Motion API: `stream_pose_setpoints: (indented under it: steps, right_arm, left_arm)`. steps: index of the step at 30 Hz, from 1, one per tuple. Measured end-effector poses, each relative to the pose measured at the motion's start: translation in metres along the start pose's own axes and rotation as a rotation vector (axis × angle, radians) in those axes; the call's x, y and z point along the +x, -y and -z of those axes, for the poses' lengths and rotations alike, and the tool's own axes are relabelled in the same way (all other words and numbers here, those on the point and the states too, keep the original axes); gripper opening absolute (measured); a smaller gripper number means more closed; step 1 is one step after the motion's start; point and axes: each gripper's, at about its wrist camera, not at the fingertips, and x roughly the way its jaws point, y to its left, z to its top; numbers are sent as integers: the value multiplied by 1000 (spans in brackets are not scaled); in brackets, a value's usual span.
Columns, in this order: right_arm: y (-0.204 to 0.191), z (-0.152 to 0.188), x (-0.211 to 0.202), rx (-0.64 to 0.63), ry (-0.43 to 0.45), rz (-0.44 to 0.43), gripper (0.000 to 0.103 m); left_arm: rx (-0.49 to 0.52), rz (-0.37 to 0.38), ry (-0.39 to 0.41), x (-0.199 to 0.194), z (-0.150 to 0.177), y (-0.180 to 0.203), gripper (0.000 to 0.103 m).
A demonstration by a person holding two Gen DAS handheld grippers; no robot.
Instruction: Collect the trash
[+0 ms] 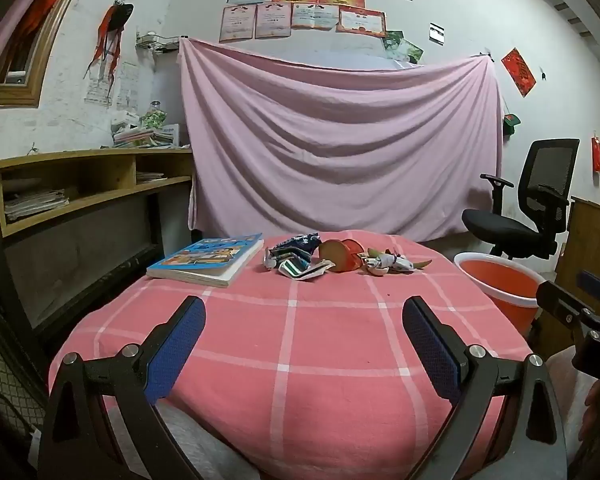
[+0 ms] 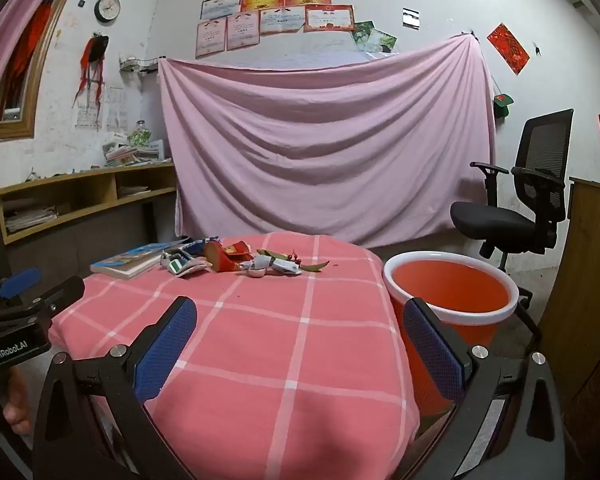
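A heap of trash lies at the far end of the table with the pink checked cloth [image 1: 300, 340]: crumpled wrappers [image 1: 296, 258], a squashed red carton [image 1: 342, 258] and scraps with green leaves [image 1: 392, 262]. The right wrist view shows the same wrappers [image 2: 182, 262], carton [image 2: 230, 258] and scraps [image 2: 284, 266]. An orange bucket with a white rim [image 2: 452, 292] stands on the floor right of the table. My left gripper [image 1: 304, 312] hangs open over the near half of the cloth, empty. My right gripper [image 2: 300, 312] is open too, over the table's near right side, empty.
A blue picture book [image 1: 208, 260] lies left of the trash. A black office chair [image 1: 528, 208] stands behind the bucket [image 1: 500, 284]. A wooden shelf desk [image 1: 80, 184] runs along the left wall, a pink sheet [image 1: 340, 140] hangs behind, and a wooden cabinet [image 2: 588, 280] is at right.
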Motion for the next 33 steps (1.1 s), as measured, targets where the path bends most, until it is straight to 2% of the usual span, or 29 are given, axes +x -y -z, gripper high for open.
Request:
stream_pose_setpoints:
  steps: [33]
  right_arm:
    - [1, 1, 0, 2, 3, 0, 103]
  left_arm:
    - [12, -3, 12, -7, -5, -3, 96]
